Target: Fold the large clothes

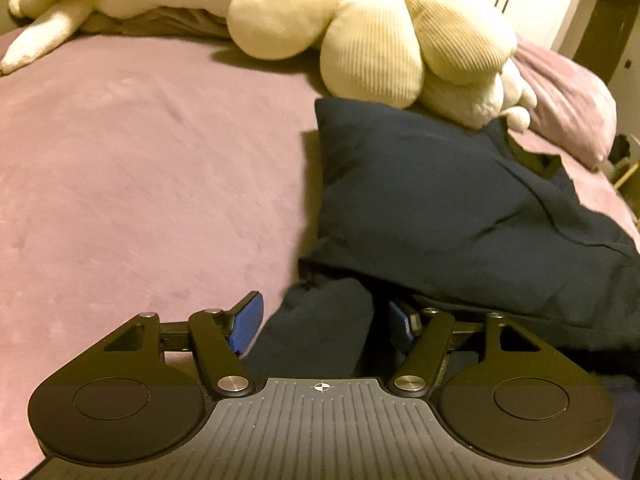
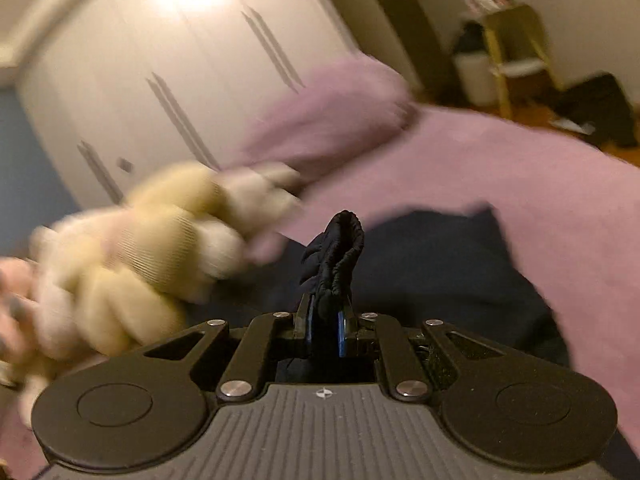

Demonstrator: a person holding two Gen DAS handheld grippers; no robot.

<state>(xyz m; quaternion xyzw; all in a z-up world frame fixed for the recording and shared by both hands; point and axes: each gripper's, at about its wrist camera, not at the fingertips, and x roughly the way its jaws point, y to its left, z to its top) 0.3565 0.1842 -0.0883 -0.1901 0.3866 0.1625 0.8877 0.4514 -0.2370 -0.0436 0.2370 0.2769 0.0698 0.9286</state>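
Observation:
A large navy garment [image 1: 452, 208] lies bunched on the right side of a pink-covered bed [image 1: 152, 184]. My left gripper [image 1: 324, 322] is open, its blue pads [image 1: 248, 322] wide apart, with a fold of the navy cloth lying between them, not pinched. My right gripper [image 2: 325, 330] is shut on a bunched, elastic-edged part of the navy garment [image 2: 338, 256], which sticks up past the fingertips. More navy cloth [image 2: 440, 264] lies on the bed under it. The right wrist view is blurred.
Cream and pink plush toys [image 1: 380, 36] lie along the bed's far side, one touching the garment's far edge; they also show at left in the right wrist view [image 2: 132, 256]. A pink pillow [image 1: 568, 92] lies at right. White wardrobe doors [image 2: 168, 72] stand behind the bed.

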